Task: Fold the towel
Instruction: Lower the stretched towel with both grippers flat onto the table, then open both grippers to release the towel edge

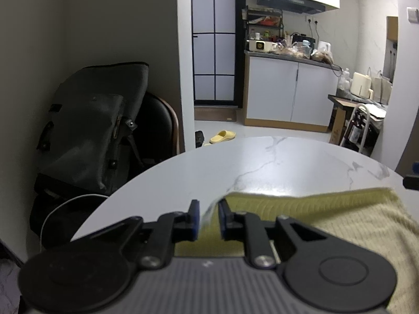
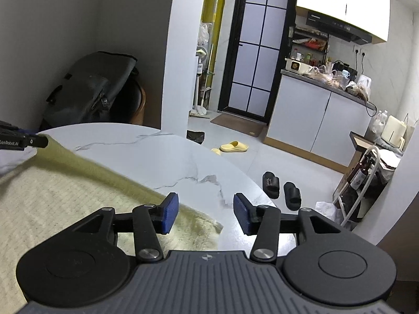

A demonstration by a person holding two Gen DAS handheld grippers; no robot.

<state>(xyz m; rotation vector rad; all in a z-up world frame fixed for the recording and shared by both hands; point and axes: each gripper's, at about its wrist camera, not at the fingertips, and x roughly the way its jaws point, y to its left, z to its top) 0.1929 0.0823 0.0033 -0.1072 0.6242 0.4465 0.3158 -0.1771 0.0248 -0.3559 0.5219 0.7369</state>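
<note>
Left gripper [image 1: 209, 219]: blue pads nearly together, with the blurred edge of the yellow-green towel [image 1: 340, 217] running up between them. It reads as clamped on the towel's far-left corner, though motion blur at the pads leaves it uncertain whether the cloth is truly pinched or just sits in the gap.

Right gripper [image 2: 205, 213]: pads well apart, nothing between them. Left pad sits over the towel's [image 2: 65, 191] far edge. Right pad is over bare marble table [image 2: 146, 146]. The towel's corner point lies just below the gap, not inside it.

Towel position: lying on the round marble table, near side toward the person, far edge running diagonally between the two grippers. In the right wrist view the left gripper's tip [image 2: 39, 141] is touching the far-left corner, and that end of the edge looks raised off the table. The far strip shows a darker olive face next to the paler ribbed face. That could be an edge curled over or a layer already laid on top; layer count can't be read from here.

Step in hand, as a judgement: corner acquisition on the far edge, left side gripped, right side not.

Next move needs:
- right gripper lowered and nudged so the corner lands between the pads, then closed
- both corners lifted level
- edges carried over evenly so the fold lines up

Risk: ribbed cloth is limp, so a shallow bite may slip.
</note>
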